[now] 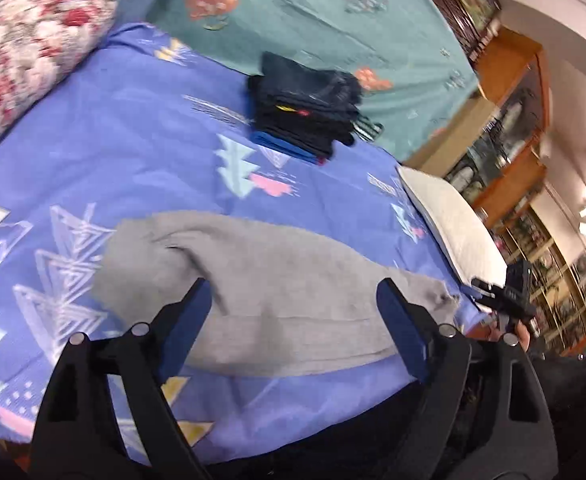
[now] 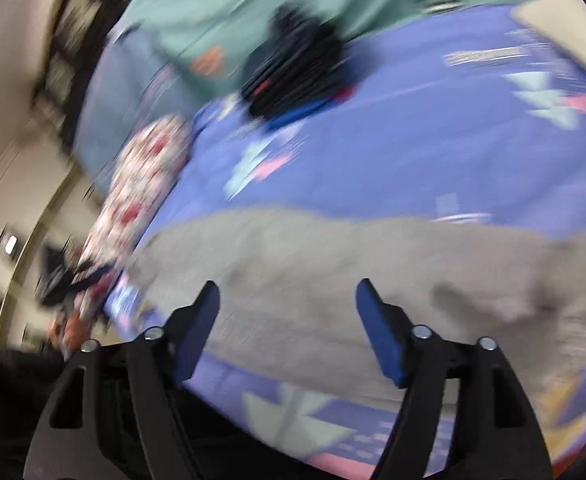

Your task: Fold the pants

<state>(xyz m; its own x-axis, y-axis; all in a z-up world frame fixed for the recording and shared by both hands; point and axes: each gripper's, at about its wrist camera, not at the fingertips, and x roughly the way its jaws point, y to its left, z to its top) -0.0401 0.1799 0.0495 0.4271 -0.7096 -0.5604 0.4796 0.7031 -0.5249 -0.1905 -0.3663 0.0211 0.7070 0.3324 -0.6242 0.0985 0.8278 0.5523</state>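
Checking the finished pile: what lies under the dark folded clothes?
A bright blue garment shows at the bottom of the dark stack, resting on the purple patterned sheet. Anything between the layers is covered.

Left gripper (image 1: 293,320) and right gripper (image 2: 289,312): black angular linkage arms, silver round pivot screws, blue rectangular pads (image 1: 403,332) on each finger.

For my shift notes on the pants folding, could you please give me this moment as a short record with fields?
surface: bed with purple patterned sheet
garment in work: grey pants, lying flat on the sheet, near edge
left gripper: open, above the pants, nothing between the pads
right gripper: open, above the pants, holding nothing
finished pile: stack of dark folded clothes, beyond the pants
nearby: floral bolster, white pillow
image quality: right wrist view blurred
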